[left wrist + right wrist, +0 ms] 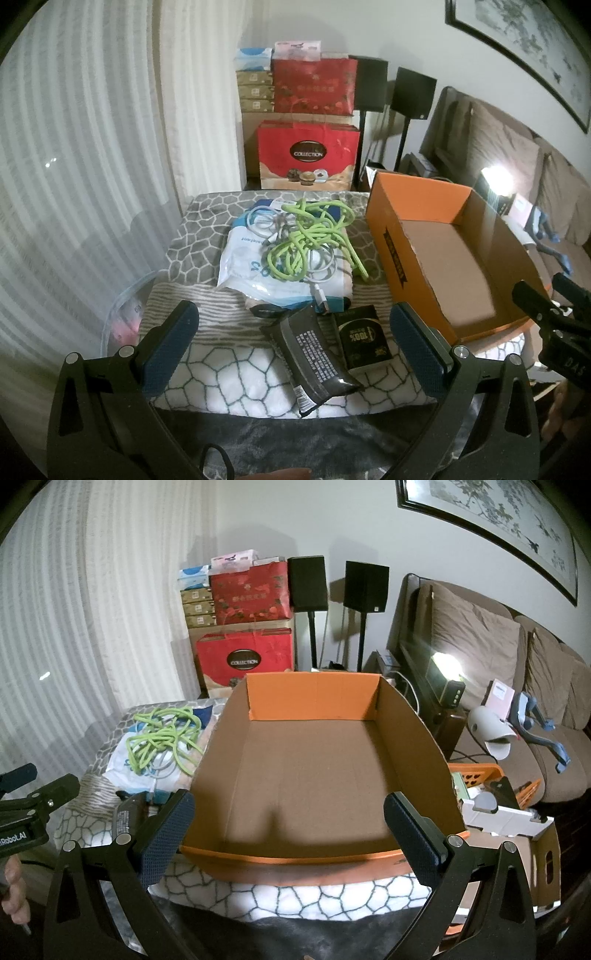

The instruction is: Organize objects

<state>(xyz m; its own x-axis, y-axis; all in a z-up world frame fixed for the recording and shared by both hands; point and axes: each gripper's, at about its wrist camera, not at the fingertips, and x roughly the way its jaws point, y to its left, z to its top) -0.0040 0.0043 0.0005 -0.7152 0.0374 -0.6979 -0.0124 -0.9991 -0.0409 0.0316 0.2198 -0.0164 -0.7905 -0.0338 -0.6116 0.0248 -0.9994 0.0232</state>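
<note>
Looking into the orange box (314, 775), I find it empty, so I judge sorting hasn't begun. Left of the box, on the tabletop (236, 384), lie the green cable tangle (310, 236), black pouch (314, 365) and dark packet (364, 339). My left claw (295, 354) and right claw (288, 834) both gape wide, holding nothing.

— How many boxes for sorting into?
— One orange cardboard box (314, 768), right of centre in the left view.
— Cables?
— One green cable (314, 236) and one white cable (266, 225), tangled mid-frame on one white plastic bag (251, 266).
— Small packages?
— Two near the bottom centre: one dark pouch (314, 362), one black packet (364, 341).
— Background?
— Two black speakers (308, 583), upper centre; two red gift bags (308, 155); three stacked tan boxes (255, 90).
</note>
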